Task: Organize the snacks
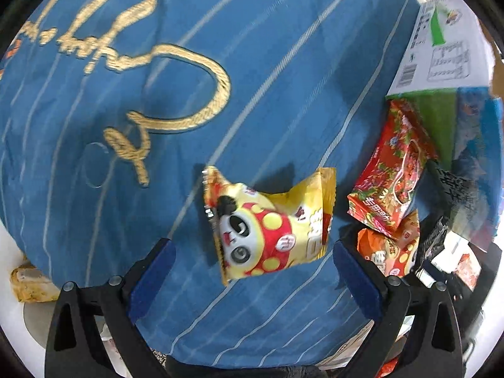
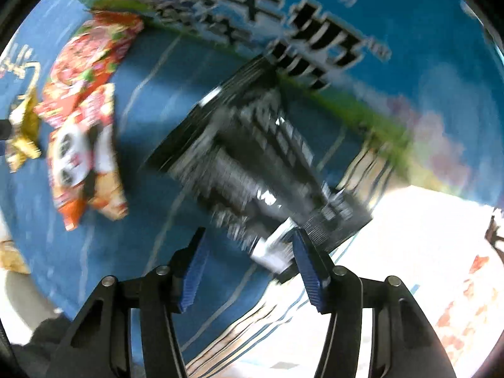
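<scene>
A yellow panda snack bag [image 1: 267, 230] lies on the blue striped cloth [image 1: 220, 63], just ahead of my left gripper [image 1: 252, 261], which is open with nothing between its fingers. To its right lie a red noodle packet [image 1: 393, 173] and an orange panda packet [image 1: 390, 249]. In the blurred right wrist view a black snack bag [image 2: 252, 157] lies ahead of my right gripper [image 2: 249, 255], open, its right pad [image 2: 307, 267] near the bag's white corner. The red packet [image 2: 91, 56] and orange panda packet [image 2: 82, 157] lie at the left.
A large blue and green milk carton box [image 2: 362, 31] stands behind the snacks, also seen as the box [image 1: 441, 63] at upper right. A biscuit-like snack [image 1: 28, 283] sits off the cloth's left edge. A white printed bag [image 2: 441, 267] lies at right.
</scene>
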Demonstrator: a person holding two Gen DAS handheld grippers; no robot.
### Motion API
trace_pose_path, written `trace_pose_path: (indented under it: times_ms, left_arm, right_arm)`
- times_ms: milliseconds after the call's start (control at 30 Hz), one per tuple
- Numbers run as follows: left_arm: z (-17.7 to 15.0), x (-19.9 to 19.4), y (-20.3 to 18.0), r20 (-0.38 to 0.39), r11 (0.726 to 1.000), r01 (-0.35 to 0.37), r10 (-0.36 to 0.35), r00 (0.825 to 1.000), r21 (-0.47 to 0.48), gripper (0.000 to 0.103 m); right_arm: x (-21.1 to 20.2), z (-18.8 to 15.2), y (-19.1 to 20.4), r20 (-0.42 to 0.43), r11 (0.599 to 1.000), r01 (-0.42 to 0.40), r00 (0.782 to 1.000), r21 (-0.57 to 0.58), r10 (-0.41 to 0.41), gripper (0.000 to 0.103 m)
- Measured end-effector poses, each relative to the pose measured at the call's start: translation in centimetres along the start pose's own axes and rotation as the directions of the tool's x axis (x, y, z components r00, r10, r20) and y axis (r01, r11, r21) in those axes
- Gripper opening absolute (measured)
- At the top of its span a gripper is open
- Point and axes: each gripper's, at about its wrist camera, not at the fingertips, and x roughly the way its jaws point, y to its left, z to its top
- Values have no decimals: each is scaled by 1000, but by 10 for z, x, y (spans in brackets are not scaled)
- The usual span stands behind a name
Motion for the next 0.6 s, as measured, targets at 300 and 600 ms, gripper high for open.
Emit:
trace_pose_path:
  times_ms: [300,600]
  left_arm:
    - [19,24,-5,-9,998,-36,36,999,52,84]
    - [10,32,-26,38,974,-133,129,991,181,72]
  right_arm:
    - [-29,3,-29,57,999,10,998,-49,-7,64]
    - [-7,40,-29,35,987,31,999,-157,-26,67]
